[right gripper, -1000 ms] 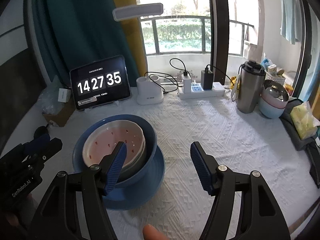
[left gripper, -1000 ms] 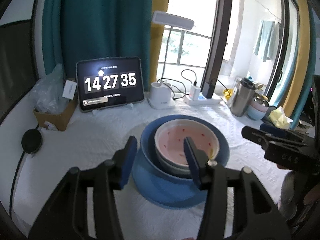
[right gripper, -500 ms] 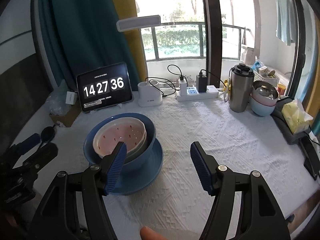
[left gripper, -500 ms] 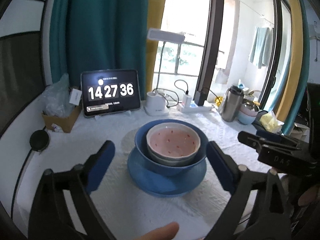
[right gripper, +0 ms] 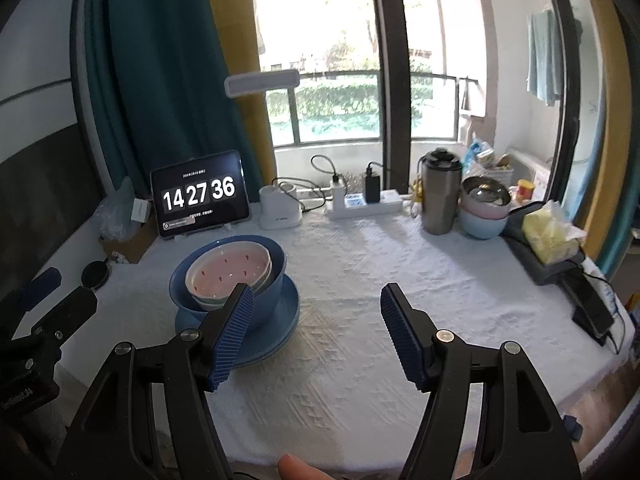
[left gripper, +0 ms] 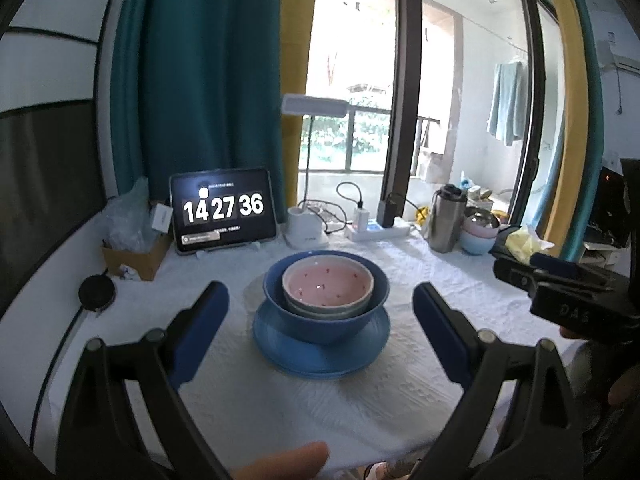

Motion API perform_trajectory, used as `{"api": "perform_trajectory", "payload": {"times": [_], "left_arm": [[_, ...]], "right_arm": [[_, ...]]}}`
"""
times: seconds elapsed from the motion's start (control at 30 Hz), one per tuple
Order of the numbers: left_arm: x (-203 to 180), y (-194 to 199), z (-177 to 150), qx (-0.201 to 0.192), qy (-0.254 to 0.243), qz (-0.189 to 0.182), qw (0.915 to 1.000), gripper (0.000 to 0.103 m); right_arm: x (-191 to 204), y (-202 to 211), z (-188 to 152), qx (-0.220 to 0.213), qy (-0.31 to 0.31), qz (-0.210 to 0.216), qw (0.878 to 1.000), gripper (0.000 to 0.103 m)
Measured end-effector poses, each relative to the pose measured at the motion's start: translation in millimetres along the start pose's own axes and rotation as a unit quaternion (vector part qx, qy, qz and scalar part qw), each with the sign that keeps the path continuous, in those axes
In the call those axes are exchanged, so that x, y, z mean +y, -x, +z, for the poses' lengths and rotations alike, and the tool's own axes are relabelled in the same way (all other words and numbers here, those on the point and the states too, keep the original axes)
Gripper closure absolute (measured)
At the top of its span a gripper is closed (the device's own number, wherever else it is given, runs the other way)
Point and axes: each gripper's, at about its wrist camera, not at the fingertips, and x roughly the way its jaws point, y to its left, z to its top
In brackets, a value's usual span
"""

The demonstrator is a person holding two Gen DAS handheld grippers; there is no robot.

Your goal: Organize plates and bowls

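A pink speckled bowl (left gripper: 328, 284) sits nested in a pale bowl, inside a big blue bowl (left gripper: 332, 320) on a blue plate (left gripper: 320, 356) on the white tablecloth. My left gripper (left gripper: 320, 288) is open wide, drawn back in front of the stack, touching nothing. In the right wrist view the same stack, pink bowl (right gripper: 228, 270), blue bowl (right gripper: 276, 256) and plate (right gripper: 280, 328), lies to the left. My right gripper (right gripper: 317, 292) is open and empty over bare cloth to the right of the stack. Its left finger overlaps the plate's edge in the picture.
At the back stand a tablet clock (left gripper: 223, 210), a lamp base (left gripper: 306, 228), a power strip (left gripper: 376, 230), a steel flask (right gripper: 440, 196) and stacked pastel bowls (right gripper: 484, 208). A cardboard box (left gripper: 136, 252) and black puck (left gripper: 96, 292) lie left. Tissues (right gripper: 552, 232) and a phone (right gripper: 592, 304) lie right.
My left gripper opened wide, off the pink bowl's rim, and drew back and up. The right gripper also drew back and up, jaws unchanged. The stack stayed put.
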Motion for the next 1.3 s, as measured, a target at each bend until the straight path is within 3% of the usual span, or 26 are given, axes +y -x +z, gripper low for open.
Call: {"api": "perform_trajectory", "payload": {"times": [0.5,1.3], "left_arm": [[-2.3,46.7,-11.5,-0.054,-0.009,0.012,0.9984,0.009],[-4.3,54.2,-11.2,-0.059,-0.010,0.013,0.9981,0.009]], "right_arm": [[-4.2,60.9,-24.7,-0.057,0.012,-0.020,0.998,0.033],[-3.6,64.8,-29.4,-0.058,0.008,-0.022,0.998,0.033]]}}
